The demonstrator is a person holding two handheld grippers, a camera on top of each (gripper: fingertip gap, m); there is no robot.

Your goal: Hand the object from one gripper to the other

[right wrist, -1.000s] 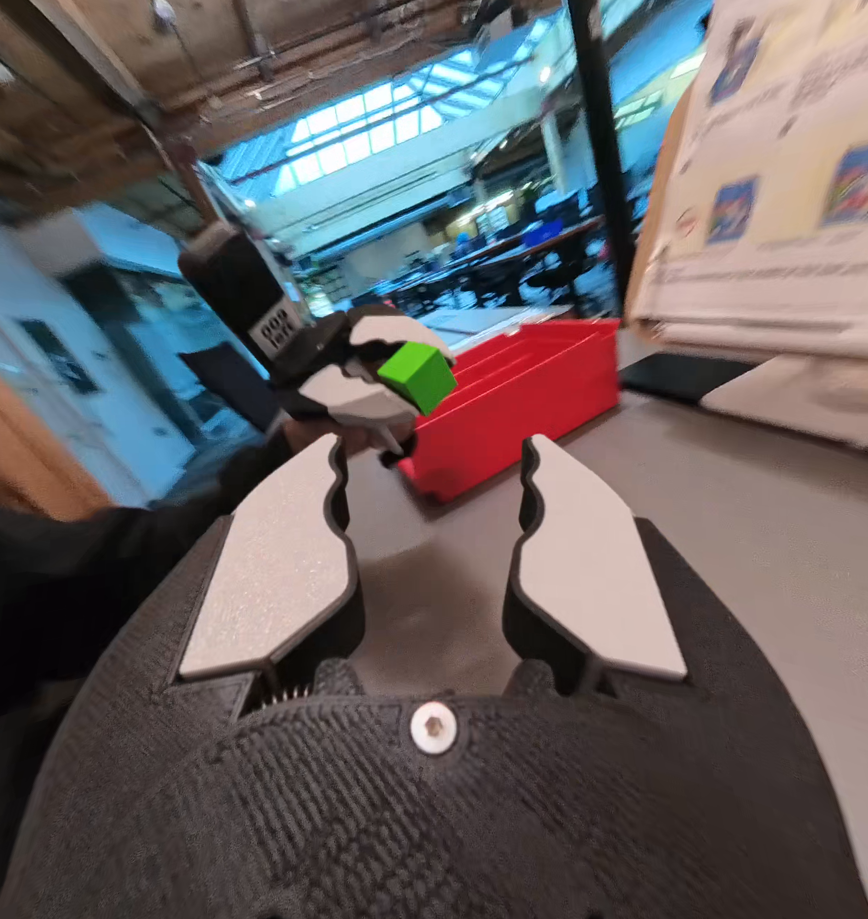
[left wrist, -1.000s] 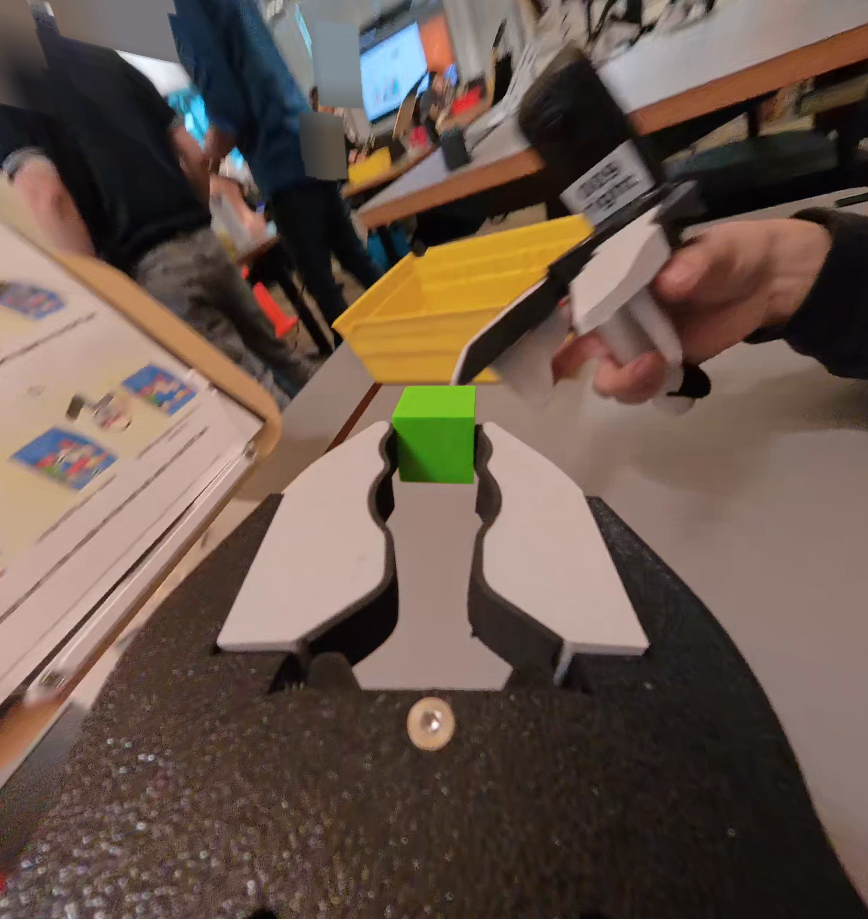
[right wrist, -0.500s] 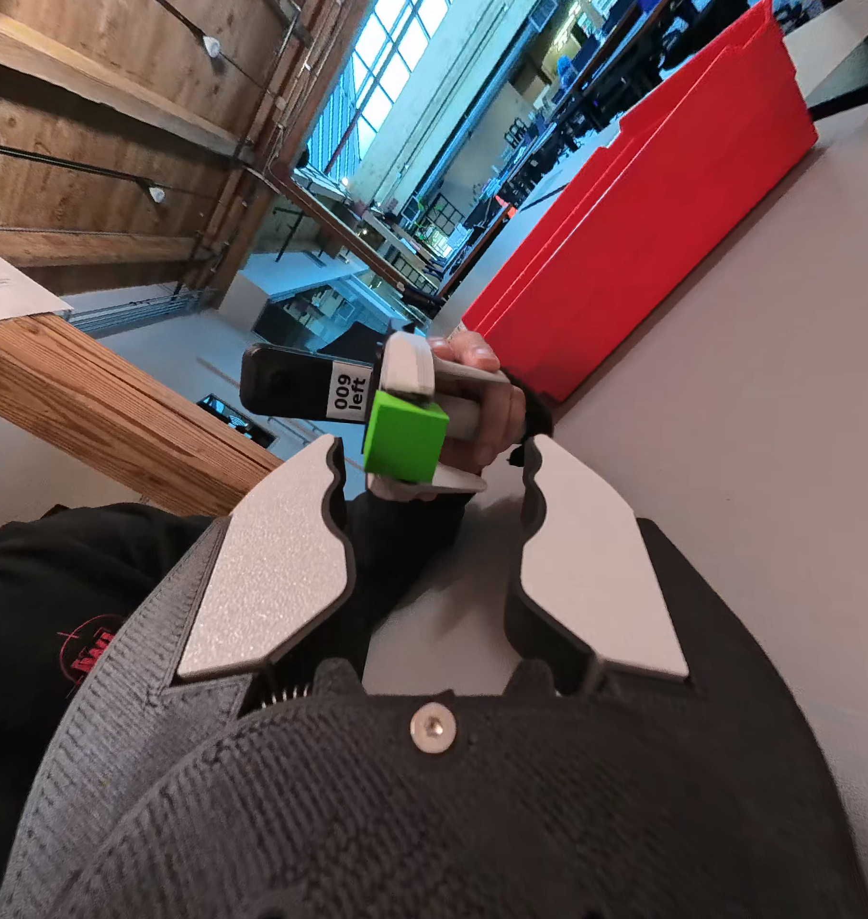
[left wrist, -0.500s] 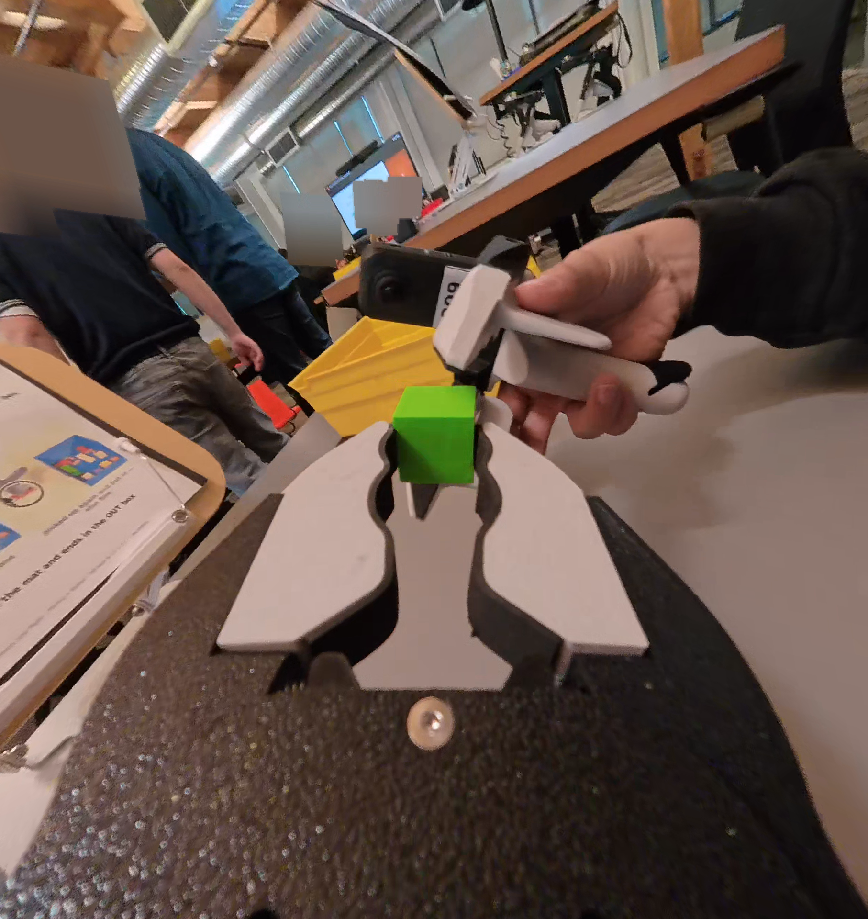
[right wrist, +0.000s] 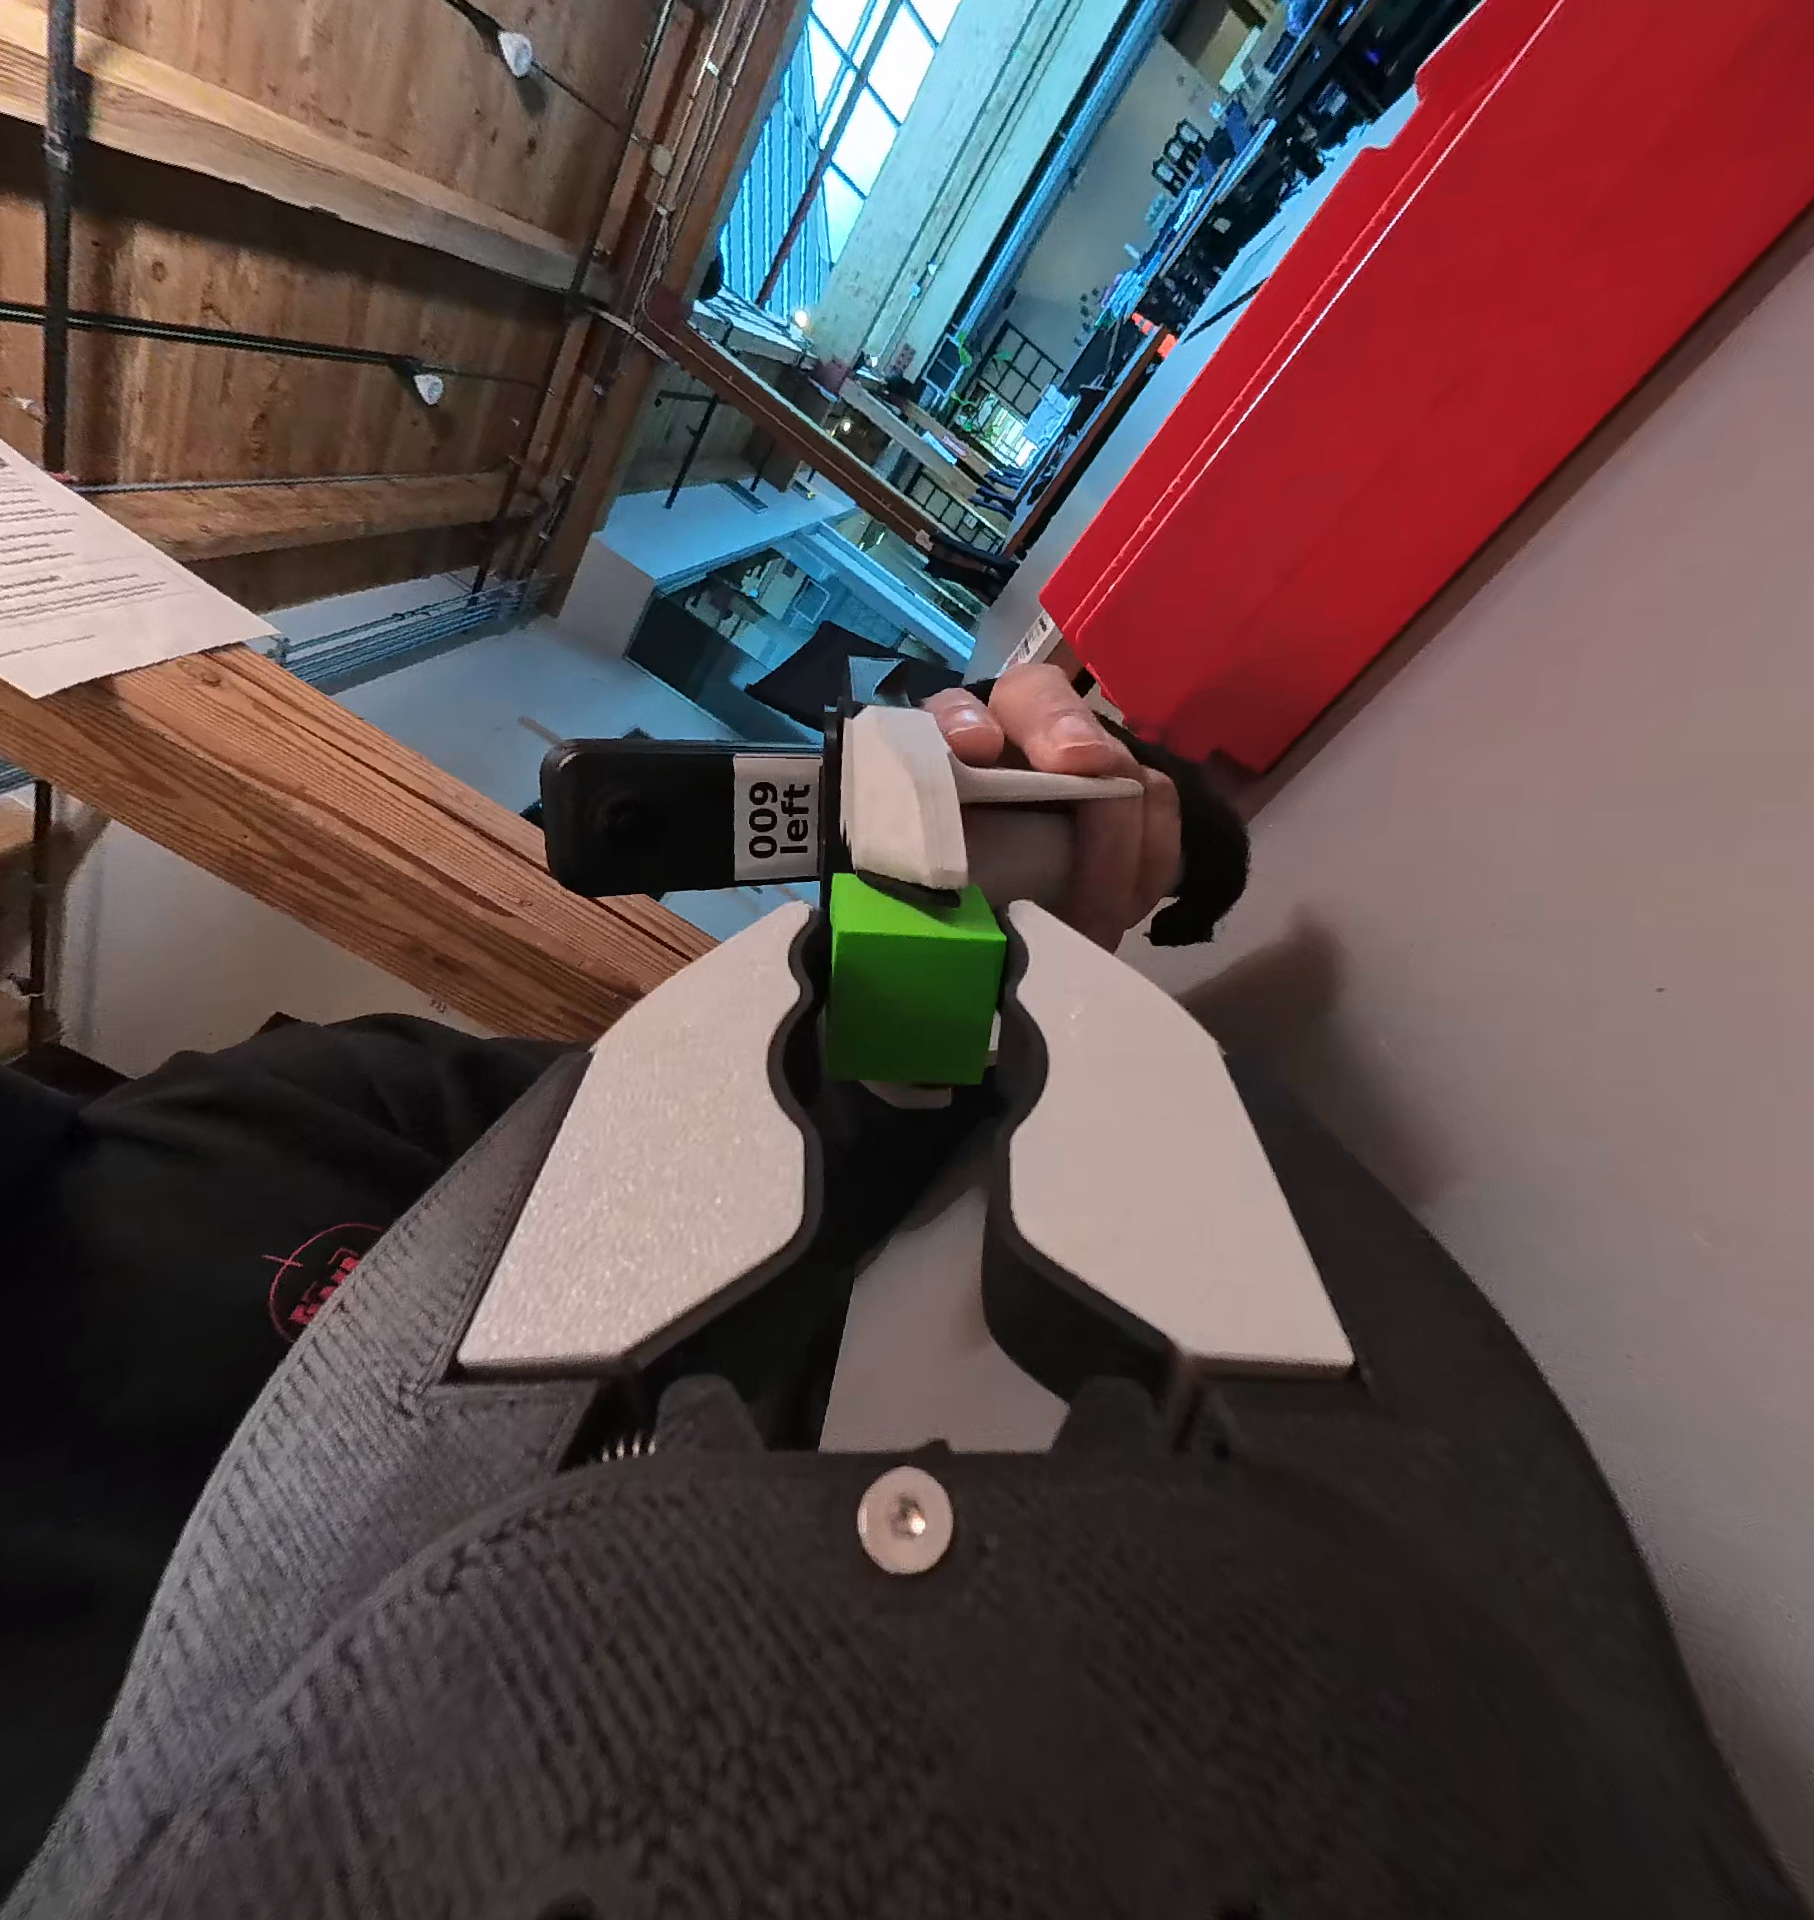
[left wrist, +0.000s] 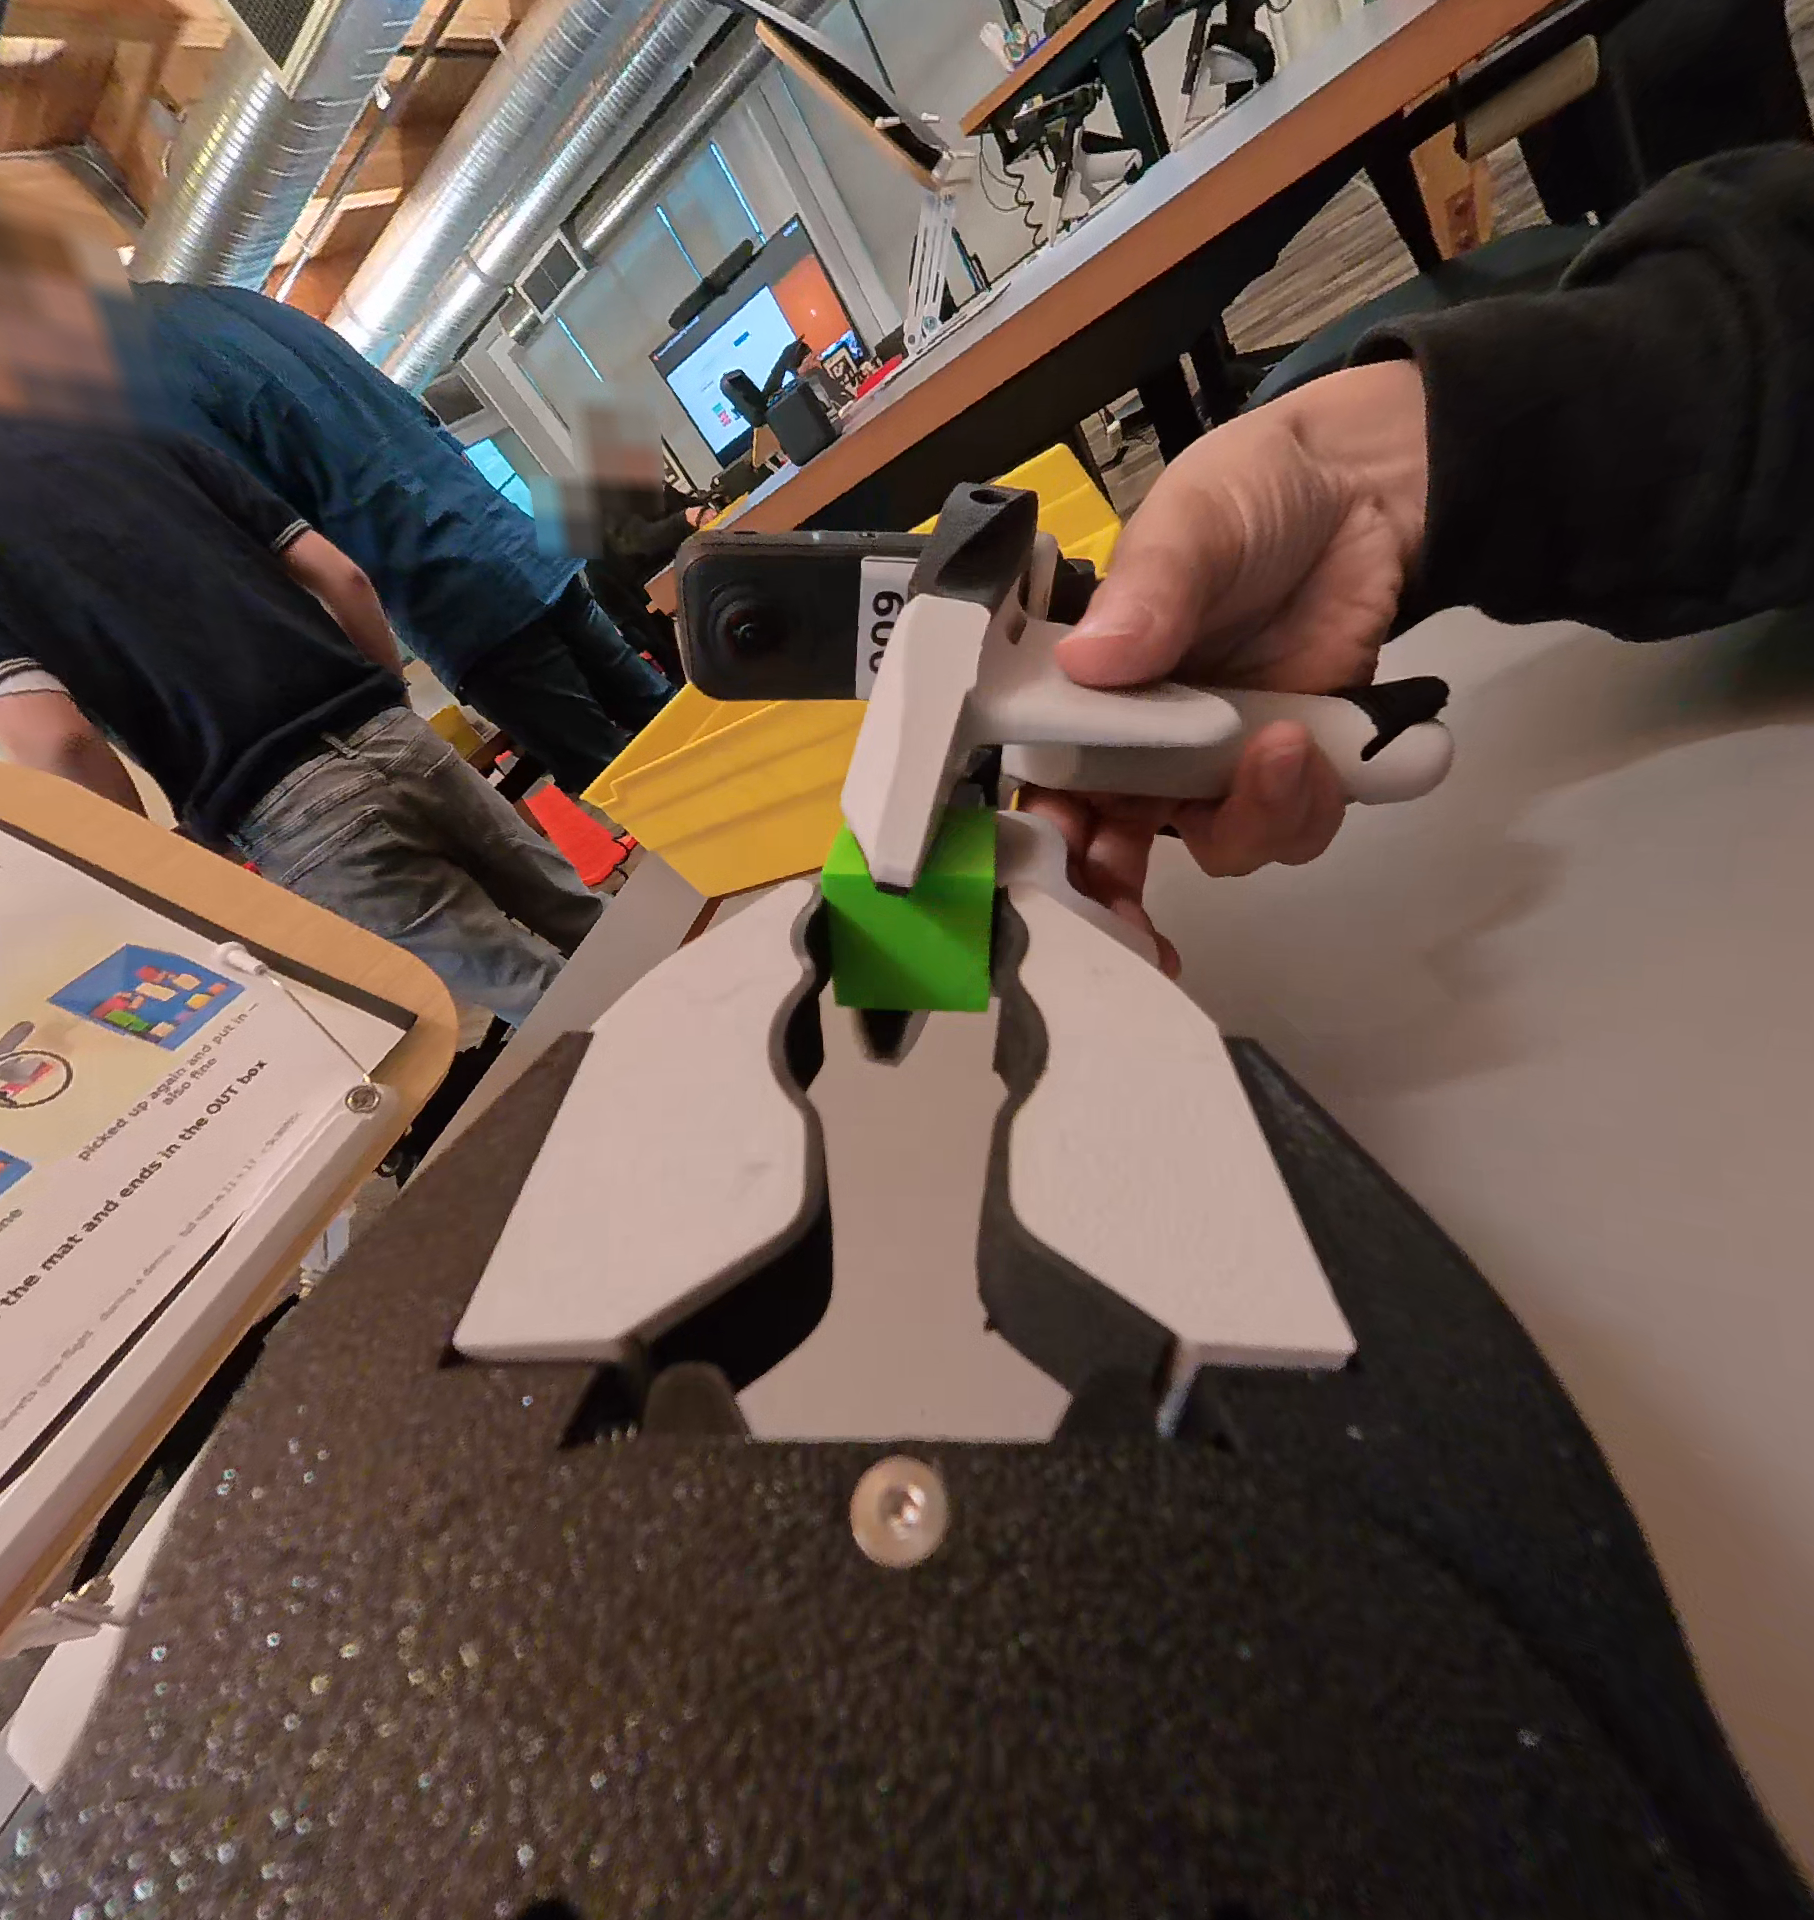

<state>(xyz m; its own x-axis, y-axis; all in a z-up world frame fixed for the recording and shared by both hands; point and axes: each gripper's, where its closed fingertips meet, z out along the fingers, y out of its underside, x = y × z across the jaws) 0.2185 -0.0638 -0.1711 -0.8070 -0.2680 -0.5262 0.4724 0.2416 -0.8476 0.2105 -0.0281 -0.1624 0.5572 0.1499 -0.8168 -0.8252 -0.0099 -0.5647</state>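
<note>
Mid-handover, green cube (left wrist: 908, 935) held in the air above the grey desk (left wrist: 1557, 1039), pinched from two directions at once.

Left gripper (left wrist: 908, 940): fingers (left wrist: 674, 1122) closed on the cube's two side faces, pads pressed flat against it. Same grip seen from the right wrist view, where the left gripper (right wrist: 908, 987) comes in from above with one finger (right wrist: 898, 816) on the cube's top face and the other just visible under it.

Right gripper (right wrist: 913, 982): fingers (right wrist: 1121, 1132) clamped on the cube (right wrist: 908, 997) left and right, no gap either side. From the left wrist view, one right finger (left wrist: 908, 758) lies across the cube's top, its partner below (mostly hidden by the cube).

Hand (left wrist: 1267, 613) in a dark sleeve around the right gripper's white handle.

Surroundings: yellow bin (left wrist: 768, 779) behind the cube, red bin (right wrist: 1454, 364) on the desk farther back, instruction sheet on a board (left wrist: 134, 1091) at the left edge, two people standing (left wrist: 207, 623) beyond it.
</note>
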